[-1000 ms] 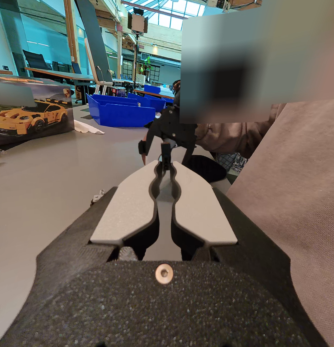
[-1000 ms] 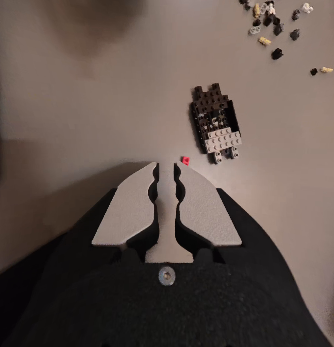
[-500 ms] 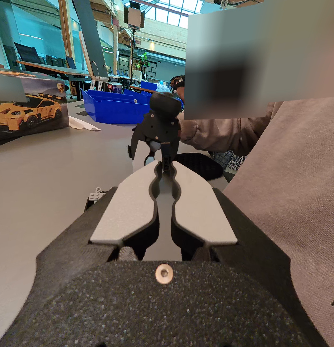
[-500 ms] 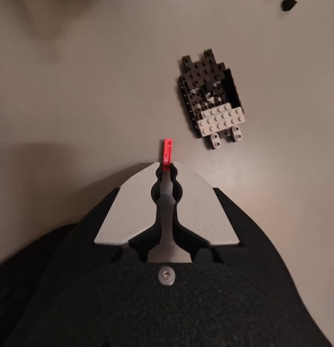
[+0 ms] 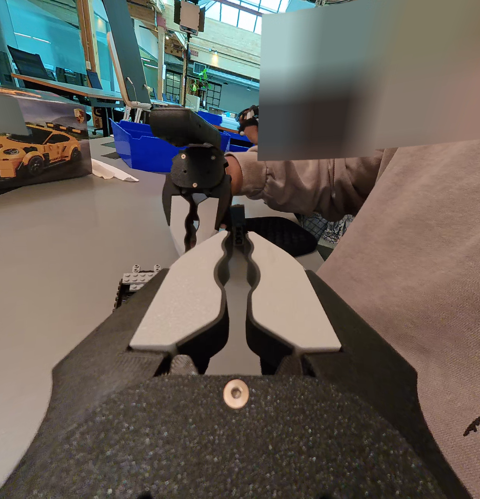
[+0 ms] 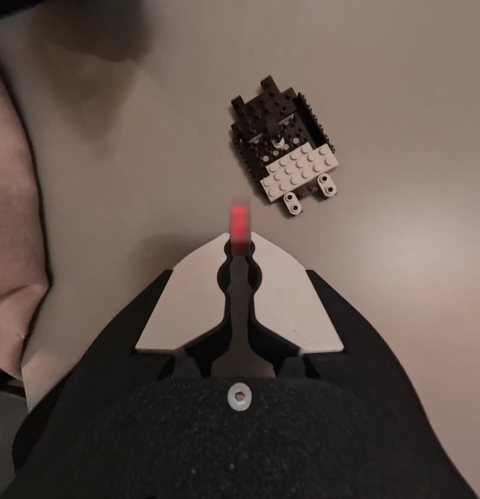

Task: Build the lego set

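A partly built black and light grey lego assembly [image 6: 284, 147] lies on the grey table; part of it shows in the left wrist view [image 5: 137, 279] beside my left gripper. My right gripper [image 6: 240, 239] is shut on a small red lego piece [image 6: 240, 225], held above the table just short of the assembly. My left gripper [image 5: 237, 235] is shut on a small dark lego piece [image 5: 238, 224] that sticks up from its tips. The right gripper also shows in the left wrist view [image 5: 191, 243], pointing down, close ahead of the left one.
A lego box with a yellow car picture [image 5: 36, 145] stands at the far left. Blue bins [image 5: 152, 148] sit at the back. A person's grey sleeve [image 5: 301, 181] and body [image 5: 422, 270] fill the right side. A black mesh pad [image 5: 276, 235] lies ahead.
My right gripper closed on the red piece, lifted it off the table and drew nearer to the assembly. In the left wrist view it moved closer and the assembly came into sight.
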The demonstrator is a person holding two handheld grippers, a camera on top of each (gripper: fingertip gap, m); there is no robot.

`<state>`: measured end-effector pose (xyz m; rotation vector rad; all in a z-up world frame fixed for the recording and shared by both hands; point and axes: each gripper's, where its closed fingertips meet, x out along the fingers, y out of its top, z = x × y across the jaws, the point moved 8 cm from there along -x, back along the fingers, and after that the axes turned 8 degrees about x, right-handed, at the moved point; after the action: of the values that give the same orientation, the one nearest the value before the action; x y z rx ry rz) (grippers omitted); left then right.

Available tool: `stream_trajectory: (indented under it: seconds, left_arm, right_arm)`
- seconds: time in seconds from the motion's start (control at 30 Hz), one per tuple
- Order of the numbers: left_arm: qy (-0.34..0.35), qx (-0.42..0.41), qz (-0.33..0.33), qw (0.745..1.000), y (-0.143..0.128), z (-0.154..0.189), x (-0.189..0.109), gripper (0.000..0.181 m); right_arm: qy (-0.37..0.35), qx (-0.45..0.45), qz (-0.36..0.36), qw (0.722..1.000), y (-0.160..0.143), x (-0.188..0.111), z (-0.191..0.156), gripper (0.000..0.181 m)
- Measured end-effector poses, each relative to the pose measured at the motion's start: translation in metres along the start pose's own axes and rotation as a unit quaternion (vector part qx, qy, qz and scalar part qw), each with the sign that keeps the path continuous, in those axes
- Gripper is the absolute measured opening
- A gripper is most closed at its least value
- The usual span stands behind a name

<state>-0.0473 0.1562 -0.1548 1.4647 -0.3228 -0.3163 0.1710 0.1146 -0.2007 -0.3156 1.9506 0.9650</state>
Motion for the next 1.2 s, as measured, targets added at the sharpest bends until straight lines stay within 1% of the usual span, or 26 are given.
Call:
stream_trajectory:
  seconds: [0.13, 0.23, 0.33, 0.5, 0.6, 0.7, 0.77, 0.87, 0.93, 1.03, 1.13, 1.2]
  left_arm:
    - [-0.001, -0.002, -0.002, 1.000, -0.001, -0.001, 0.000, 0.008]
    - [-0.004, -0.004, -0.002, 1.000, -0.001, -0.001, 0.000, 0.008]
    - [-0.007, -0.003, -0.002, 1.000, -0.001, 0.000, 0.000, 0.008]
    - [-0.009, 0.001, -0.002, 1.000, 0.001, 0.002, -0.001, 0.008]
    - [-0.012, 0.001, -0.002, 1.000, 0.001, 0.002, -0.001, 0.008]
    - [-0.015, 0.002, -0.002, 1.000, 0.002, 0.003, -0.001, 0.008]
    - [-0.016, 0.003, -0.003, 1.000, 0.002, 0.003, -0.001, 0.008]
    - [-0.017, 0.003, -0.003, 1.000, 0.002, 0.004, -0.001, 0.008]
    - [-0.018, 0.002, -0.002, 1.000, 0.002, 0.004, -0.001, 0.008]
    - [-0.020, 0.000, -0.005, 1.000, 0.000, 0.004, 0.001, 0.008]
    - [-0.024, -0.002, -0.009, 1.000, -0.001, 0.004, 0.002, 0.008]
    - [-0.024, -0.004, -0.011, 1.000, -0.003, 0.004, 0.003, 0.008]
  right_arm:
    - [-0.057, -0.026, -0.064, 0.996, 0.010, -0.007, 0.010, 0.007]
    - [-0.114, -0.054, -0.106, 0.986, 0.021, -0.010, 0.019, 0.007]
    - [-0.124, -0.085, -0.133, 0.980, 0.031, -0.006, 0.020, 0.007]
    - [-0.147, -0.132, -0.123, 0.973, 0.048, -0.007, 0.018, 0.007]
    - [-0.146, -0.147, -0.086, 0.975, 0.057, -0.007, 0.013, 0.006]
    - [-0.136, -0.154, -0.048, 0.977, 0.061, -0.005, 0.010, 0.010]
    - [-0.126, -0.154, -0.026, 0.980, 0.061, -0.005, 0.008, 0.013]
    - [-0.107, -0.141, 0.011, 0.984, 0.056, -0.014, 0.008, 0.017]
    - [-0.114, -0.138, 0.008, 0.984, 0.047, -0.020, 0.011, 0.018]
    - [-0.132, -0.168, -0.016, 0.977, 0.027, -0.018, 0.013, 0.017]
    - [-0.116, -0.185, -0.039, 0.975, 0.011, -0.011, 0.012, 0.017]
    - [-0.105, -0.189, -0.040, 0.976, 0.008, -0.008, 0.013, 0.017]
